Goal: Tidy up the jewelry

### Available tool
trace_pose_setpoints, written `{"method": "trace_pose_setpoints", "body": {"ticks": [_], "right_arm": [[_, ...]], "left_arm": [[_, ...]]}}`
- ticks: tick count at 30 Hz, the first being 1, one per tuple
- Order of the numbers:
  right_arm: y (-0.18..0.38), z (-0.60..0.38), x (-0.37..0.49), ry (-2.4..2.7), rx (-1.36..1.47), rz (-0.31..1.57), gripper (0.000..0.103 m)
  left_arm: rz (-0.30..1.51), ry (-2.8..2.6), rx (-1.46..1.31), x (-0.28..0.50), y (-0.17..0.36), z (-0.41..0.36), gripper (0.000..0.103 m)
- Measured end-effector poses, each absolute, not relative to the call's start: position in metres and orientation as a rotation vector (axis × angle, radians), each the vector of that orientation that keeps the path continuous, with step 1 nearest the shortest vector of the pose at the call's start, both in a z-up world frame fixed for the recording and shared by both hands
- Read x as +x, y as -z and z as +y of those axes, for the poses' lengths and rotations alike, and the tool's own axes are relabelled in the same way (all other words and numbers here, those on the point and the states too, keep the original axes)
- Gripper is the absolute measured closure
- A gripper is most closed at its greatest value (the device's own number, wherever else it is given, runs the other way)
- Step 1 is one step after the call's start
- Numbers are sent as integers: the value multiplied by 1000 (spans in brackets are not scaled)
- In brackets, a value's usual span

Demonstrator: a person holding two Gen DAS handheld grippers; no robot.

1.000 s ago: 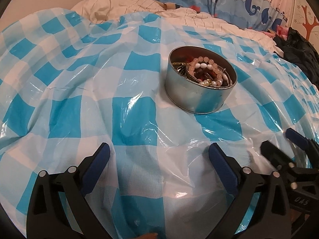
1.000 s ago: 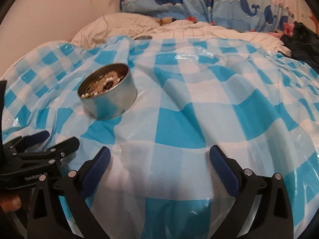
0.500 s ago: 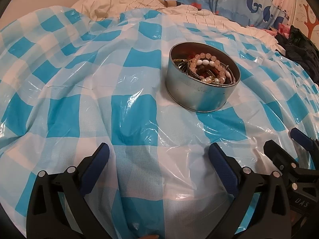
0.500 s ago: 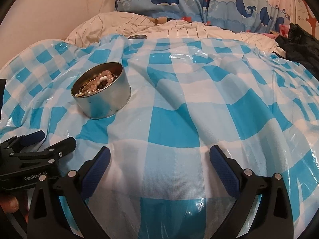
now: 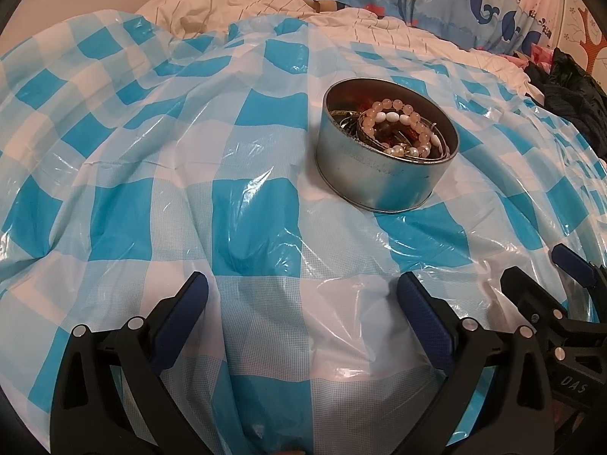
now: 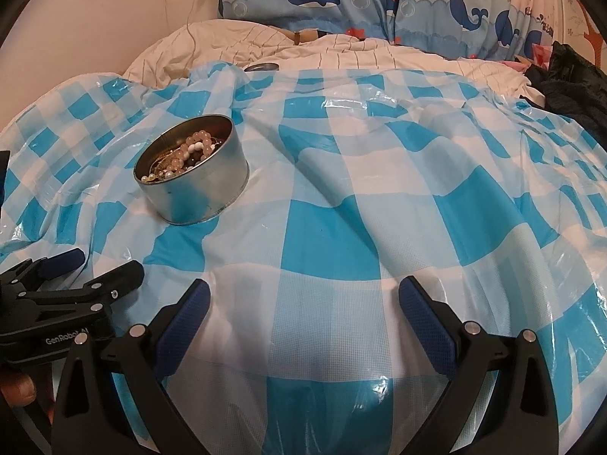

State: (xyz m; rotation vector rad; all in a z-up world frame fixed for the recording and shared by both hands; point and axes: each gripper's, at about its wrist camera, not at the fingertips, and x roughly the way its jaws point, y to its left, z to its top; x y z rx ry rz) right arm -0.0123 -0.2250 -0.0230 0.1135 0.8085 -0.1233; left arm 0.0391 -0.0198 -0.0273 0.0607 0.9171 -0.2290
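A round metal tin (image 5: 383, 174) (image 6: 205, 189) stands on the blue-and-white checked plastic sheet (image 5: 250, 223) (image 6: 330, 242). Inside it lies a heap of jewelry (image 5: 394, 129) (image 6: 182, 159): pink and white bead bracelets, pearls, some gold and dark pieces. My left gripper (image 5: 303, 295) is open, well short of the tin, which sits ahead and to the right of it. My right gripper (image 6: 303, 299) is open too, with the tin ahead on its left. Nothing is between either pair of fingers. Each gripper shows in the other's view, the right gripper (image 5: 546, 276) and the left gripper (image 6: 102, 265).
The sheet covers a bed and is wrinkled and humped. Behind it lie a white quilt (image 6: 341, 53) and whale-print pillows (image 6: 379, 0). Dark clothing (image 6: 573, 87) sits at the far right. A small round lid (image 6: 261, 67) rests at the sheet's far edge. A hand (image 6: 17, 390) holds the left gripper.
Both views have tipped slightly downward, so the tin sits a little lower in the frames and the pillows show more. Both grippers stay open.
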Motion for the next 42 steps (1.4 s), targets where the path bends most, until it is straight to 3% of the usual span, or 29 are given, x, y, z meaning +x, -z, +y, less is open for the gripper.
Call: {"method": "trace_pose_setpoints", "body": {"ticks": [42], "right_arm": [[23,-226,-12,113,131,806,7]], "left_arm": [[920,227,65,40,29,-19,8]]}}
